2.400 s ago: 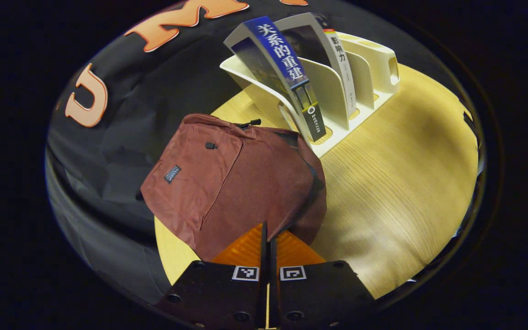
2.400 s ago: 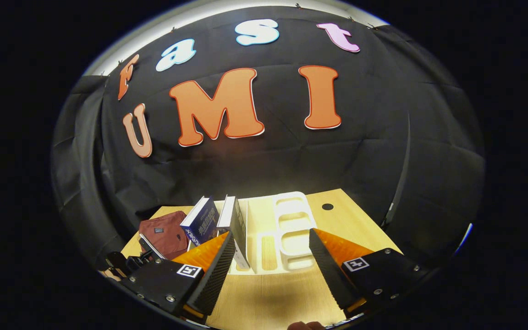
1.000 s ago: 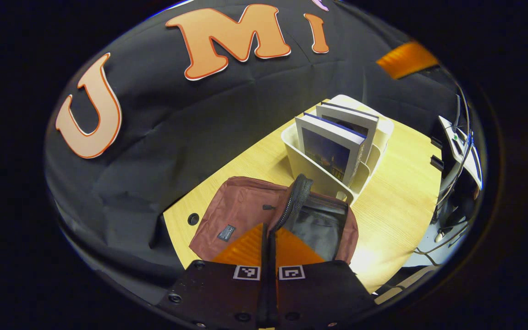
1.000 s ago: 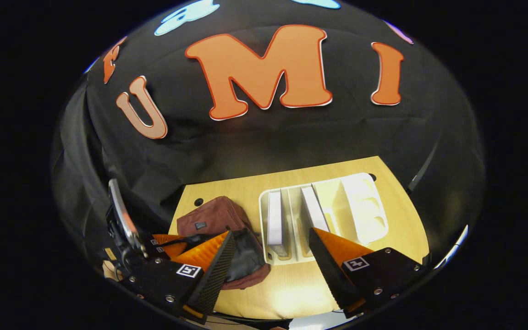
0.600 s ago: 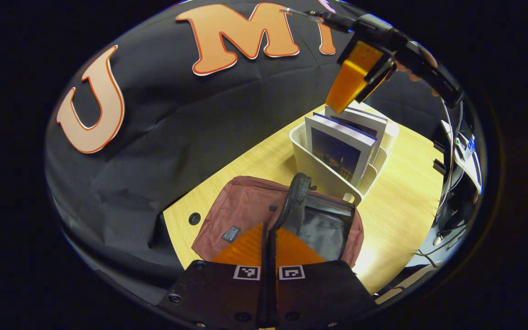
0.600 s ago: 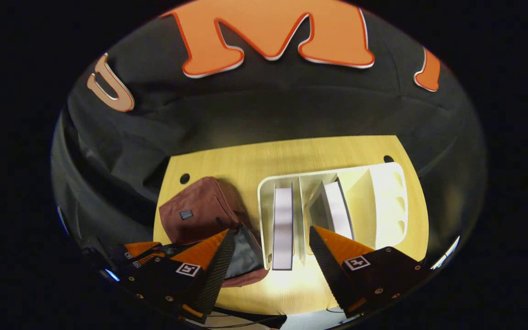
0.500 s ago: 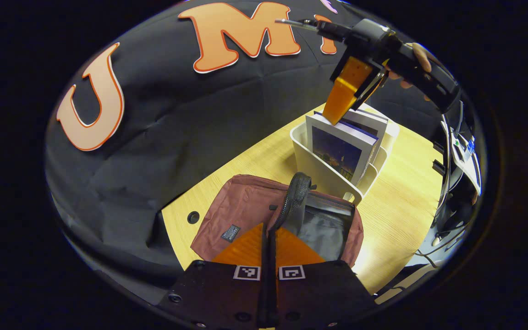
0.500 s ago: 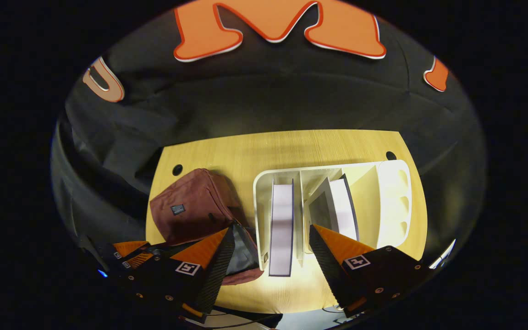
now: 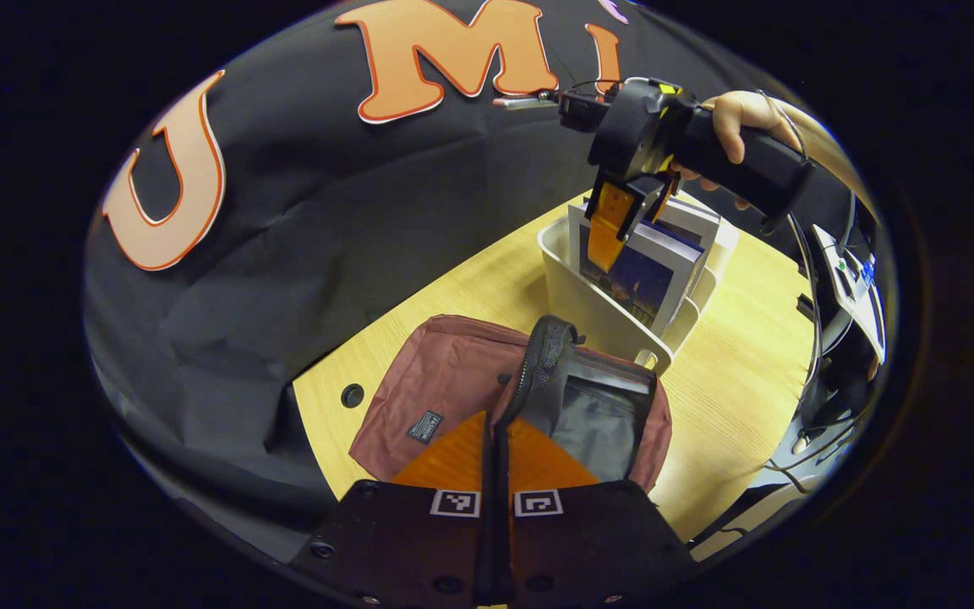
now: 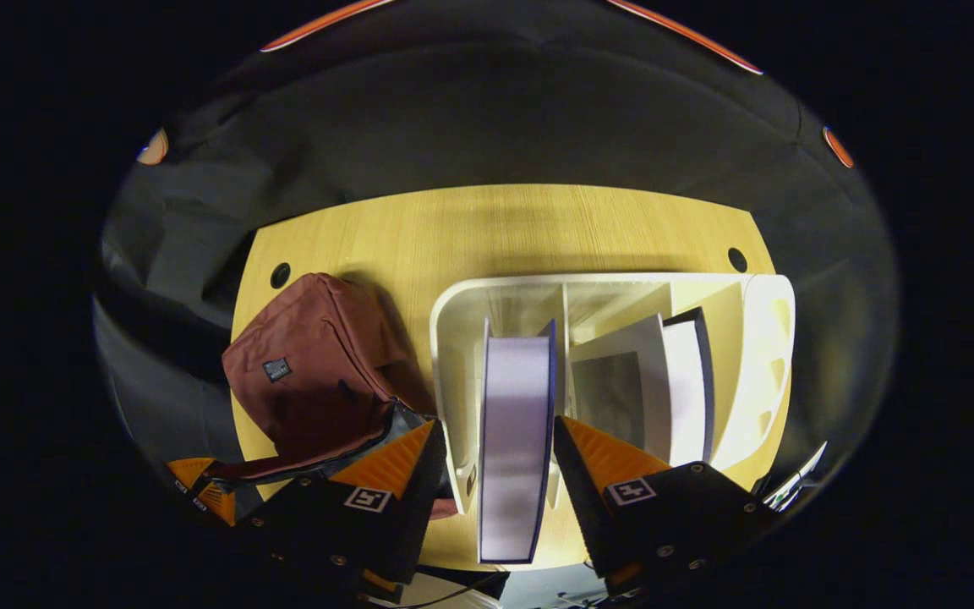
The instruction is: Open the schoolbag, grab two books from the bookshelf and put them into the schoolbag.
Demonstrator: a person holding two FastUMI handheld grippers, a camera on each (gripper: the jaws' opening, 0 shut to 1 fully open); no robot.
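Note:
The maroon schoolbag (image 9: 445, 381) lies on the wooden table with its top unzipped and a dark lining showing. My left gripper (image 9: 495, 448) is shut on the bag's zipper rim and holds the flap up. A white book rack (image 9: 597, 309) stands behind it with two upright books. In the right gripper view I look down on the nearer book (image 10: 514, 423), and my right gripper (image 10: 495, 427) is open astride its top edge. The second book (image 10: 673, 372) leans in the neighbouring slot. A hand holds the right gripper (image 9: 622, 224) over the rack.
The rack (image 10: 757, 338) has unfilled slots on its far side. The table (image 10: 495, 228) has two round cable holes (image 10: 280, 275) near its back edge. Cables and equipment (image 9: 846, 279) sit beyond the table's right edge.
My right gripper has come down over the rack and its fingers have narrowed around the nearer book's top. My left gripper stays shut, holding the bag open.

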